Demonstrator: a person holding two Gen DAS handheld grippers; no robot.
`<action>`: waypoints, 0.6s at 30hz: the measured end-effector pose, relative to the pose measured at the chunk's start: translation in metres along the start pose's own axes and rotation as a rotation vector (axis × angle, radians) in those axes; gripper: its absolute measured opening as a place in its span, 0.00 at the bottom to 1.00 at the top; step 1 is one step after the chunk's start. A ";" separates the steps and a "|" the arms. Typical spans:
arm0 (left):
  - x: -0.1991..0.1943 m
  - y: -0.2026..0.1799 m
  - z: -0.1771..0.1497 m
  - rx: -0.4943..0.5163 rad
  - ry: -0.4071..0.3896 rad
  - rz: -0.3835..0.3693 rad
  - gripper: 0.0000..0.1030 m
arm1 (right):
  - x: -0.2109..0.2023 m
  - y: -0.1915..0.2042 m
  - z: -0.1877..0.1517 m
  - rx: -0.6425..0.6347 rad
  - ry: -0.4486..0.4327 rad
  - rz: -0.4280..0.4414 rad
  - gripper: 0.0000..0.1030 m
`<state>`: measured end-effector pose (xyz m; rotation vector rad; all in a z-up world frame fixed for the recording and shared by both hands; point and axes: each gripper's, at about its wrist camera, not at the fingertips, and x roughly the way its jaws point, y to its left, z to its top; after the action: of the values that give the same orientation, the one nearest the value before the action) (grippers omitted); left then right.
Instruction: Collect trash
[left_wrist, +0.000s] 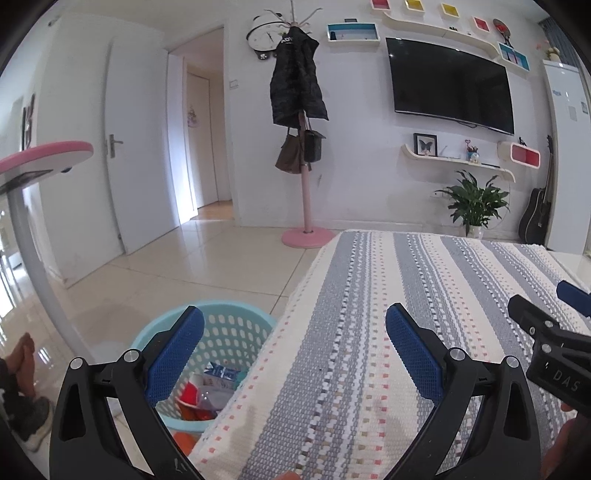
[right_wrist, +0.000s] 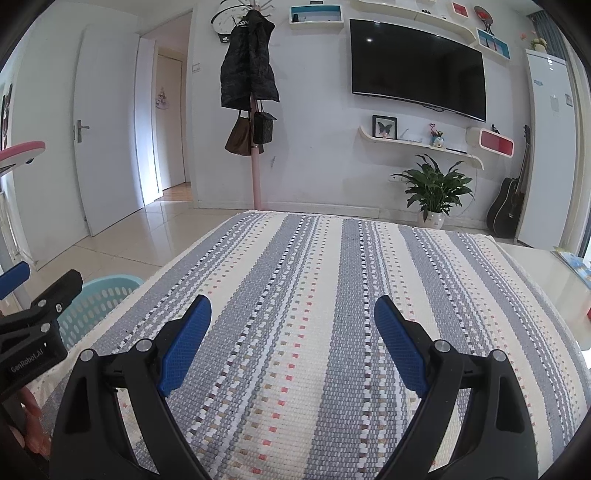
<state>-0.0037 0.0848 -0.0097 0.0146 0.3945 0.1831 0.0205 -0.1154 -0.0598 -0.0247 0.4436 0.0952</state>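
Observation:
A light blue perforated trash basket (left_wrist: 236, 332) stands on the floor at the left edge of the table; its rim (right_wrist: 107, 291) also shows at the left of the right wrist view. Inside lie a red cup (left_wrist: 190, 393), a blue and white wrapper (left_wrist: 221, 371) and clear plastic. My left gripper (left_wrist: 295, 325) hangs open, its left finger over the basket and its right finger over the striped tablecloth (left_wrist: 388, 332). My right gripper (right_wrist: 291, 317) stands open above the same tablecloth (right_wrist: 314, 277), with nothing between its blue pads. No loose trash shows on the cloth.
A pink coat stand (left_wrist: 306, 206) with a black jacket rises beyond the table's far edge. A white pole (left_wrist: 33, 251) with a pink top stands left of the basket. A potted plant (right_wrist: 432, 192), a guitar (right_wrist: 509, 206) and a wall television (right_wrist: 417, 66) line the far wall. A person's shoe (left_wrist: 33, 424) is at the lower left.

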 end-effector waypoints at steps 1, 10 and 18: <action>0.000 0.001 0.000 -0.006 0.004 -0.002 0.93 | 0.000 0.001 0.000 -0.003 -0.001 0.002 0.83; 0.002 -0.001 -0.002 -0.008 0.010 0.014 0.93 | -0.002 -0.002 -0.002 0.011 -0.006 0.008 0.83; 0.004 -0.008 -0.002 0.026 0.023 0.060 0.93 | -0.004 -0.001 -0.003 0.005 -0.006 0.010 0.83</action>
<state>0.0002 0.0779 -0.0136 0.0499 0.4200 0.2375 0.0162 -0.1167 -0.0607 -0.0175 0.4377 0.1045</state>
